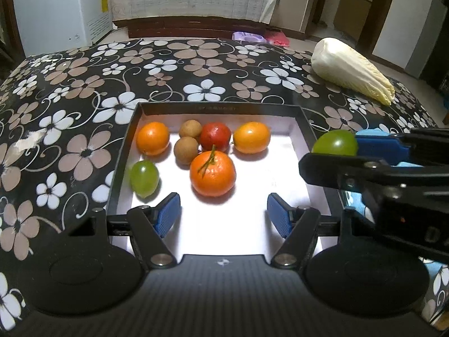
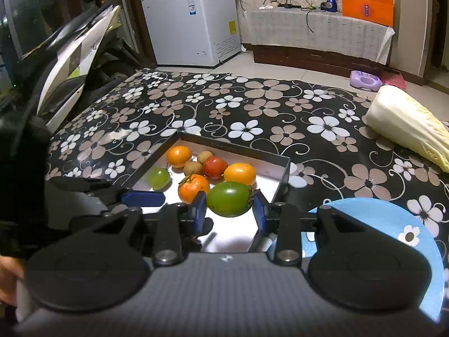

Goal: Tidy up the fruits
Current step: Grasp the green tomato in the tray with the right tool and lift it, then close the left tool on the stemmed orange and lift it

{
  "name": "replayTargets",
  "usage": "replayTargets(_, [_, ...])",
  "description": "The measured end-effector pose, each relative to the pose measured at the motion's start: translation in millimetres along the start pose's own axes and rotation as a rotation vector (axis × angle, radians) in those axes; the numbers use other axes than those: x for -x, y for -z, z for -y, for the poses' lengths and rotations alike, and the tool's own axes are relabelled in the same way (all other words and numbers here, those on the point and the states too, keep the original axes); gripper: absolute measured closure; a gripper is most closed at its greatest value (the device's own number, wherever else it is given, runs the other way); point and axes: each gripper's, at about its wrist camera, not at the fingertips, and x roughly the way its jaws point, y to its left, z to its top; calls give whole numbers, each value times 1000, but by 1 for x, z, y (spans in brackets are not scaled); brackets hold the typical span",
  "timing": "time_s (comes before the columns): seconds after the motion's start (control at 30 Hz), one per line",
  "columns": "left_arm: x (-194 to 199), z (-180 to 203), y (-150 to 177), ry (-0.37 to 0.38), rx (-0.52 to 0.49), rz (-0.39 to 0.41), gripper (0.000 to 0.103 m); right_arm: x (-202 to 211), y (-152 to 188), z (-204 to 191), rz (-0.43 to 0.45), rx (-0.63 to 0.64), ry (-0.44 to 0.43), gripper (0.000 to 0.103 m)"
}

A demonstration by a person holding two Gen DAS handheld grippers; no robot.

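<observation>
A black-rimmed tray (image 1: 306, 129) with a white floor holds several fruits: a stemmed tangerine (image 1: 212, 173), two oranges (image 1: 153, 138), a red fruit (image 1: 215, 136), two brown longans (image 1: 186, 150) and a green grape (image 1: 144, 179). My left gripper (image 1: 223, 214) hangs open over the tray's near end with nothing between its blue pads. My right gripper (image 2: 228, 210) is shut on a green tomato (image 2: 228, 198), held above the tray's right edge. In the left wrist view that tomato (image 1: 335, 142) shows at the right, clamped in the right gripper (image 1: 334, 147).
A napa cabbage (image 1: 350, 70) lies at the far right of the flowered tablecloth (image 1: 84, 98). A blue plate (image 2: 393, 224) sits right of the tray (image 2: 283, 174). A white freezer (image 2: 193, 25) and a covered bench stand beyond. A person's hand (image 2: 8, 278) shows at the lower left.
</observation>
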Motion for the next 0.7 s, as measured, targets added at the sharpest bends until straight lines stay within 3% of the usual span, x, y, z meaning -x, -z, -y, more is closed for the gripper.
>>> replayTargets(0.23, [-11,-1,-7,-20,19,-2,33,8,0,8,28,-30,2,65])
replayTargets(0.37, [-14,-2,-9,-42,26,6,40,9,2,9,29,-33,-1,65])
replayTargets(0.57, [-15,1,-8,-73,21,18,59,11,2,10,29,-32,0,65])
replayTargets(0.7, [-14,1,-8,-79,29,21,60,12,3,10,29,-30,0,65])
